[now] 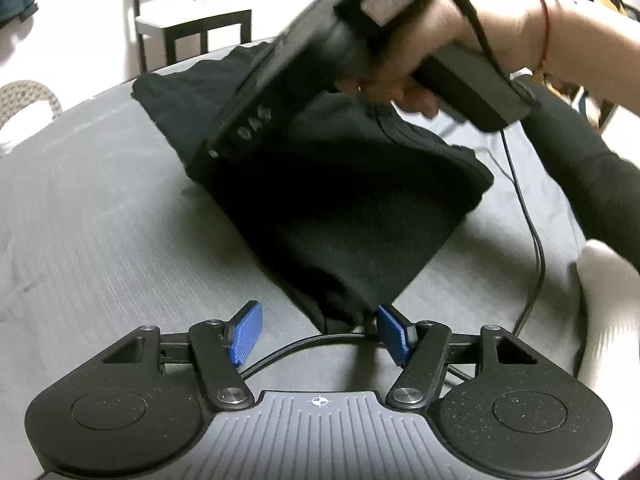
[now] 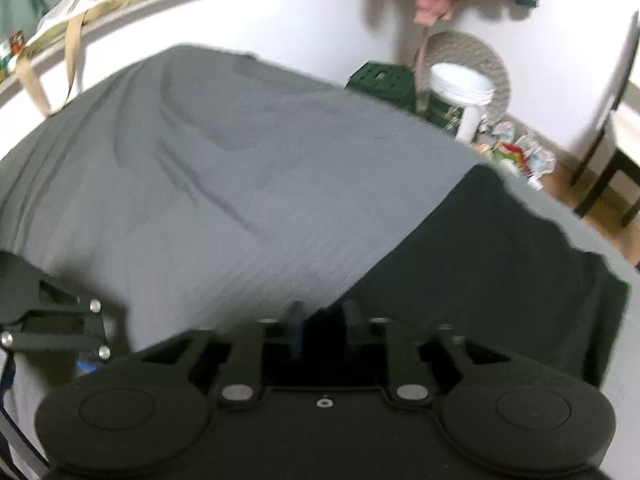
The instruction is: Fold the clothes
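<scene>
The black garment (image 1: 352, 200) lies on the grey sheet (image 1: 120, 200), already doubled over in part, with one corner hanging down toward the left gripper (image 1: 318, 330). The blue pads of this gripper are spread wide, and the garment's low corner sits just between them but is not caught. The right gripper (image 2: 320, 320), held in a hand (image 1: 420, 60), is above the far side of the garment; in its own view the fingers are close together with dark cloth between them, so it seems to pinch an edge of the garment, though the picture is blurred. I judge that a fold is in progress, with one edge being lifted and carried across the garment. The next move calls for bringing this edge to meet the opposite edge evenly, and perhaps for the left gripper to close on the near corner so the cloth will not slide.
</scene>
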